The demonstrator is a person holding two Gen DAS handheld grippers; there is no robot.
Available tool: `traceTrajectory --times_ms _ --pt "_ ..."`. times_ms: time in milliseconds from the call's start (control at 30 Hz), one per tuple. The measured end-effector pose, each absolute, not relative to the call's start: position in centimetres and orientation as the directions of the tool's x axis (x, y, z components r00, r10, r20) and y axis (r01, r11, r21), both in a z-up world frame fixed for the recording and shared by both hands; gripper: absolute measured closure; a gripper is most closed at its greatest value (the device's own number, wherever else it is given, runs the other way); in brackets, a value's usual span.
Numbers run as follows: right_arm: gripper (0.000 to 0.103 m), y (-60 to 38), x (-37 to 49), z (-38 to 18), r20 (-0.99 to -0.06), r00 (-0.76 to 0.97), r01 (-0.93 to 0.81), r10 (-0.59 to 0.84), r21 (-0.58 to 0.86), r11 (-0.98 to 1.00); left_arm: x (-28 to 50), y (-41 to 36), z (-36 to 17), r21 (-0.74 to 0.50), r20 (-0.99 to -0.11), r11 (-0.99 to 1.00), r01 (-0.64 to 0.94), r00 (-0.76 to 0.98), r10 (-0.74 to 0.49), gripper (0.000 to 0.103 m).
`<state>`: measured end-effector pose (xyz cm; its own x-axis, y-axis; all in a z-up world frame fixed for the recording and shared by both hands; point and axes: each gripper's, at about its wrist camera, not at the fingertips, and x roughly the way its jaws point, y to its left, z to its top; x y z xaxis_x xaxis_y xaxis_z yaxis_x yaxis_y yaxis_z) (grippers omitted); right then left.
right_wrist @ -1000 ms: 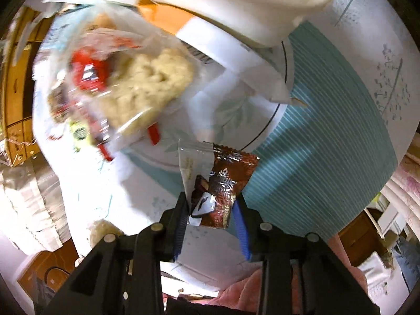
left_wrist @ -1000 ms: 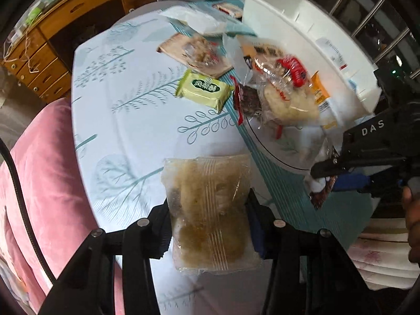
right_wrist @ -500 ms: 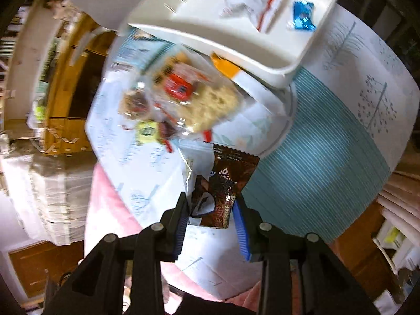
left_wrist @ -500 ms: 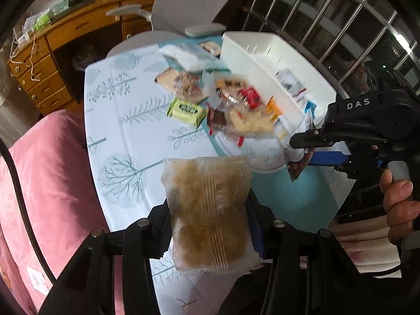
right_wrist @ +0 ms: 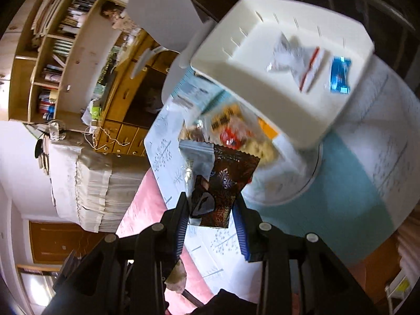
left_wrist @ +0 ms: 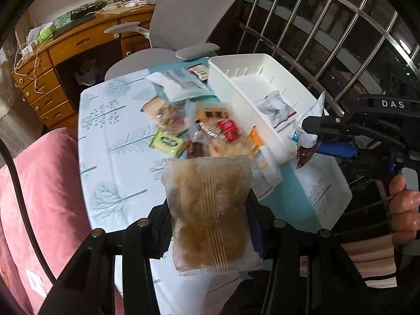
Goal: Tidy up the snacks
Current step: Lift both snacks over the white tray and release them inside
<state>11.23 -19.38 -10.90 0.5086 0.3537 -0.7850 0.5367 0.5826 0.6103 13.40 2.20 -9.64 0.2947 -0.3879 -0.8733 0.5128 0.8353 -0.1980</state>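
Snacks lie scattered over a tablecloth [left_wrist: 110,141] printed with trees, seen first from the left wrist camera. At six o'clock the left gripper [left_wrist: 208,232] is partly closed, its two black fingers clamped on the sides of a clear packet [left_wrist: 210,210] of pale brown food, held up above the table. Beyond it, toward the centre, sits a loose pile of snacks [left_wrist: 220,134], with a green packet [left_wrist: 168,141] at its nine o'clock side. At one o'clock stands a white bin [left_wrist: 228,78] holding a white wrapper [left_wrist: 275,106]. At three o'clock the right gripper [left_wrist: 308,136] reaches in from the edge, pinching a brown packet [left_wrist: 304,155], with a hand [left_wrist: 404,212] on its handle at four o'clock. A grey chair [left_wrist: 189,15] stands at twelve o'clock, and a pink cushion [left_wrist: 44,183] lies at eight o'clock. From the right wrist camera, the right gripper [right_wrist: 211,215] at six o'clock is partly closed on the brown packet [right_wrist: 223,181], its blue pads pressed to both sides. The white bin [right_wrist: 262,92] fills one o'clock, holding the white wrapper [right_wrist: 296,60] and a blue wrapper [right_wrist: 340,74]. The pile of snacks [right_wrist: 231,128] lies just below the bin. Bookshelves [right_wrist: 50,44] show at ten o'clock.
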Motion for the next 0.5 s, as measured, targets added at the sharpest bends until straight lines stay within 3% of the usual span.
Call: traceTrajectory --times_ms 500 --pt "0.07 -29.9 12.3 -7.7 -0.787 0.497 0.317 0.365 0.557 0.768 13.7 -9.2 -7.4 -0.207 -0.84 0.884 0.419 0.387 -0.38 0.056"
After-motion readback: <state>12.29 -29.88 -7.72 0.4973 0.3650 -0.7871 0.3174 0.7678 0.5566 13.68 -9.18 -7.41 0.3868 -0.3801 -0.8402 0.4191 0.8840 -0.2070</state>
